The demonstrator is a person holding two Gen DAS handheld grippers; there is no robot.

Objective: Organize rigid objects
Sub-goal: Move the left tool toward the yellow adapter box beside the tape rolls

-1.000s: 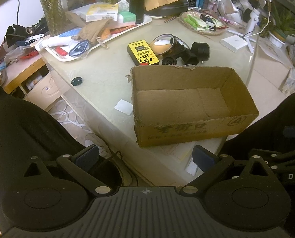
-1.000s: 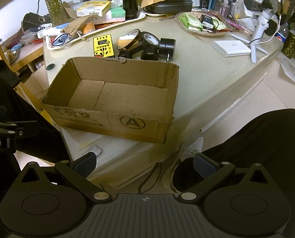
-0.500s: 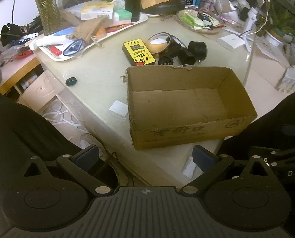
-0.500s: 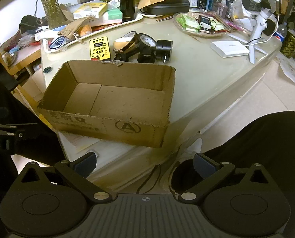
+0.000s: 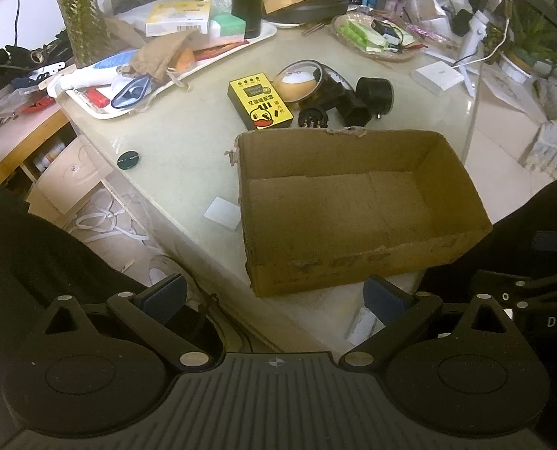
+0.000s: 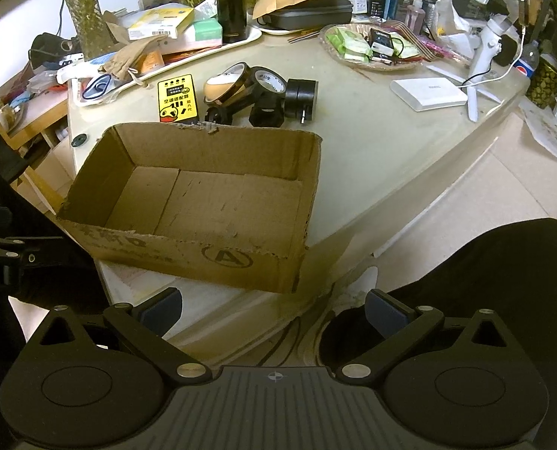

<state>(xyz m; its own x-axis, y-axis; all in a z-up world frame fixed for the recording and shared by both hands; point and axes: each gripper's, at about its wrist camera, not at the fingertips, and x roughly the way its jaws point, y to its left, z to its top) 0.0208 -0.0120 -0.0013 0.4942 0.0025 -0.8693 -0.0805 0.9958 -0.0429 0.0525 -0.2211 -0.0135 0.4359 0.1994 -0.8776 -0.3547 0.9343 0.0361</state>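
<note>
Presently, both grippers are held spread wide and empty below the near table edge: the left gripper (image 5: 274, 296) and the right gripper (image 6: 274, 309). An open cardboard box (image 5: 338, 202), with nothing seen inside, is set at the table's near edge, between the grippers and the loose objects. Just beyond its far wall are grouped a yellow device (image 5: 259, 101), 2 tape rolls (image 6: 248, 84), and black plugs (image 5: 372, 93). A cluttered white tray (image 5: 158, 71) and a white box (image 6: 428, 93) are seen farther back on the table (image 5: 173, 142).
</note>
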